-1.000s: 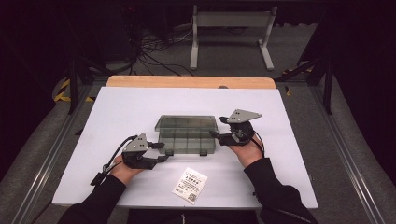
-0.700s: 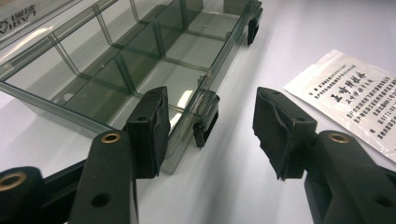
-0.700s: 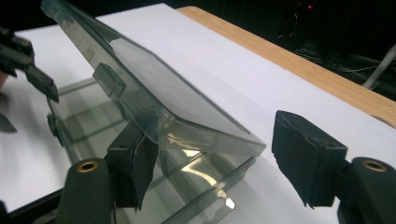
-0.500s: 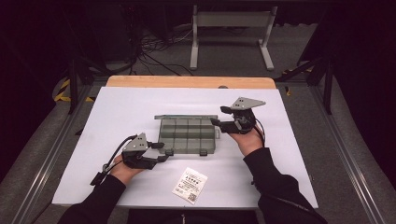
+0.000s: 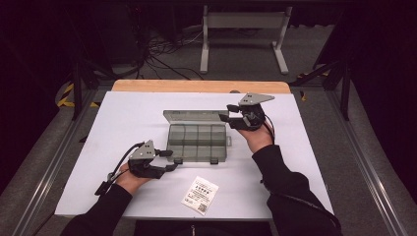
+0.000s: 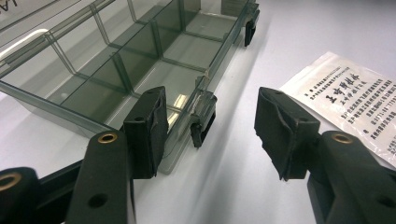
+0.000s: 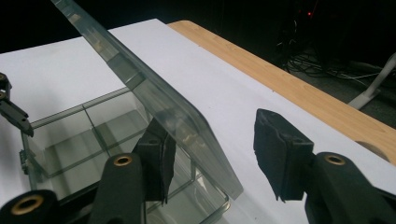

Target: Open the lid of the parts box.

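Observation:
A clear smoky compartment box (image 5: 196, 142) lies mid-table with its lid (image 5: 194, 116) swung up at the far side. My right gripper (image 5: 227, 113) is at the lid's right end. In the right gripper view the lid (image 7: 154, 93) slants between the jaws of the right gripper (image 7: 212, 154), which have just been closing; the left pad (image 7: 156, 161) sits under the lid, the right pad stands apart. My left gripper (image 5: 171, 160) is open at the box's near left corner. In the left gripper view a front latch (image 6: 203, 121) lies between the spread jaws of the left gripper (image 6: 210, 126), unpressed.
A white printed packet (image 5: 200, 194) lies near the front edge, also beside the left gripper's right jaw as the packet (image 6: 345, 98). A wooden strip (image 5: 196, 86) borders the far side of the white table (image 5: 314, 162). Dark floor, cables and a stand lie beyond.
The lid has swung up from nearly flat to standing open. My right gripper rose and moved away toward the far side with the lid's edge. The left gripper stayed put.

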`<state>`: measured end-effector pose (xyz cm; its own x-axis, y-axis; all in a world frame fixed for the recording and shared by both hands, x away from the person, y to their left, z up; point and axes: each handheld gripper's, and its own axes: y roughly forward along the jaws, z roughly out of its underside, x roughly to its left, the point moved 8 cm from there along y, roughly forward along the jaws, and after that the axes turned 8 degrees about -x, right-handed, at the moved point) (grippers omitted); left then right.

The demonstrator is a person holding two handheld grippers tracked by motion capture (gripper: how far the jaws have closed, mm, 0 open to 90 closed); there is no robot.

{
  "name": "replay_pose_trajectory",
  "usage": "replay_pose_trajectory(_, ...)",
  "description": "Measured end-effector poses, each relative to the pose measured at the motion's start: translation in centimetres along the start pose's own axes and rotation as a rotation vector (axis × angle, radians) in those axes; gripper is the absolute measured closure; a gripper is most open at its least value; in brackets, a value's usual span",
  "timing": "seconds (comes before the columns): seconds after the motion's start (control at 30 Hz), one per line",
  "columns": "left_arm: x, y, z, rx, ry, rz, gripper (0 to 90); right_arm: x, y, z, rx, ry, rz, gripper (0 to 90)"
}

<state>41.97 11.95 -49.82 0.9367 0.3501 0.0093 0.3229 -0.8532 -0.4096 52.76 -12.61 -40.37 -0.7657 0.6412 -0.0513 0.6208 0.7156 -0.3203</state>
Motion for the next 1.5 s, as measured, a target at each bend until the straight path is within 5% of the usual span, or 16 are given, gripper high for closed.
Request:
replay_pose_trajectory(0.93,0.1,-0.1,0.0,-0.005,-0.004,0.009,44.6,-2.5,4.1,0.7,0.055,0.029,0.057,60.1)
replay_pose_trajectory(1.5,0.1,-0.1,0.0,-0.006,-0.005,0.008,44.7,-3.7,5.5,1.9,0.093,0.055,0.093,56.9)
